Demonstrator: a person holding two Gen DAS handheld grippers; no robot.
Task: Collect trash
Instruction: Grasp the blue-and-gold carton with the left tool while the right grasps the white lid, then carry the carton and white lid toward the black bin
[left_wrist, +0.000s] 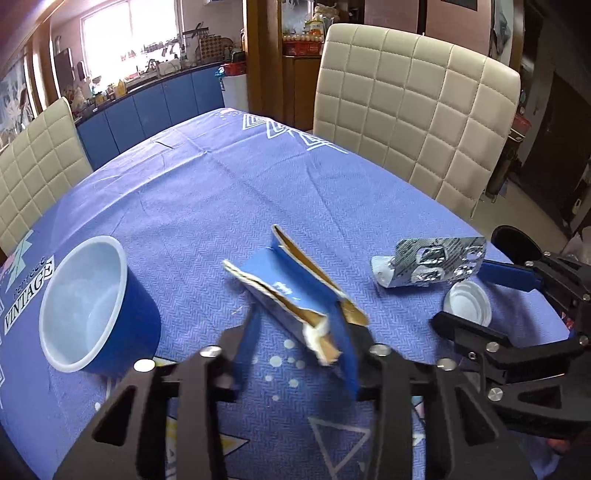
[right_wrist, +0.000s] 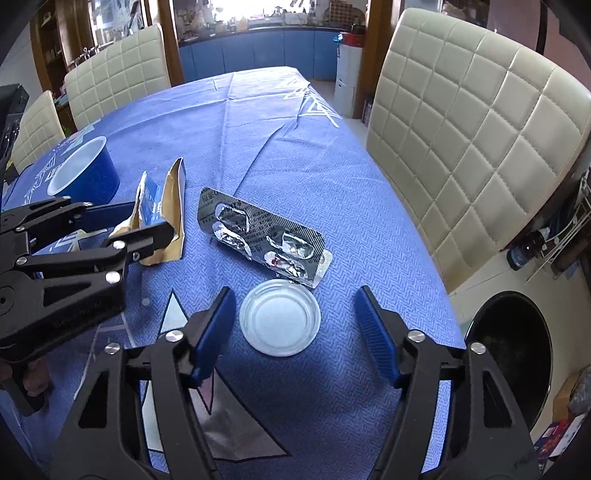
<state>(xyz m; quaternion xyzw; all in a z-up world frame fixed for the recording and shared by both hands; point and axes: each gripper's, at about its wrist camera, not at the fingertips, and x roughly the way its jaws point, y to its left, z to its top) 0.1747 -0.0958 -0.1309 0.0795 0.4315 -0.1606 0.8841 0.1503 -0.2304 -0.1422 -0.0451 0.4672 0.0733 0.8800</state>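
as left gripper (left_wrist: 295, 332) pinches it, torn carton (left_wrist: 295, 291) tilts upward

Both wrist views overlook one table (left_wrist: 207, 192)

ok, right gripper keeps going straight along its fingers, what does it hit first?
Most likely the round white plastic lid, lying flat on the blue tablecloth between the open right gripper fingers. The crumpled silver blister pack lies just beyond it; depth is hard to judge through the fisheye.
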